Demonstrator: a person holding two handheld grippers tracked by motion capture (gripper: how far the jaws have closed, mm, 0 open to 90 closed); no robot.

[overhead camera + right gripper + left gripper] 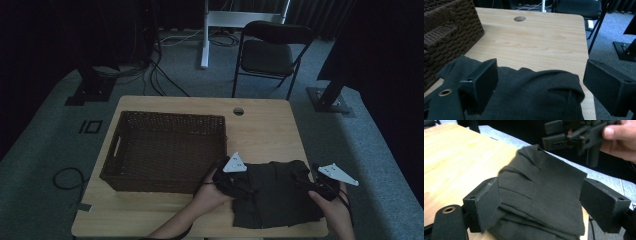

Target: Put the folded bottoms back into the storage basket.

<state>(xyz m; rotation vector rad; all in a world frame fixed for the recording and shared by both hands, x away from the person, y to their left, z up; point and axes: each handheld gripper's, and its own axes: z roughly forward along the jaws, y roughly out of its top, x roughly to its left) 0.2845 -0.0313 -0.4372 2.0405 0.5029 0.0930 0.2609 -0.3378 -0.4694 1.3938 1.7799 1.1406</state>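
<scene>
A dark cloth lies folded on the bench at the lower right of the high view, just right of the wicker basket, one corner touching or nearly touching the basket's near right corner. The basket looks empty — as far as its dim inside can be read.

The left tongs sit at the cloth's left edge and the right tongs at its right edge, a hand behind each. In the left gripper view the tongs stand wide, the cloth's folded layers between the jaws but not pinched. In the right gripper view the tongs are likewise wide, straddling the cloth's humped far edge, with bare bench and the basket beyond.

My reading: the folding seems mostly done — the cloth is a compact stack, though its edges are still uneven. What remains is to close on both ends, lift the stack, and set it in the basket. No grip is made yet.
</scene>
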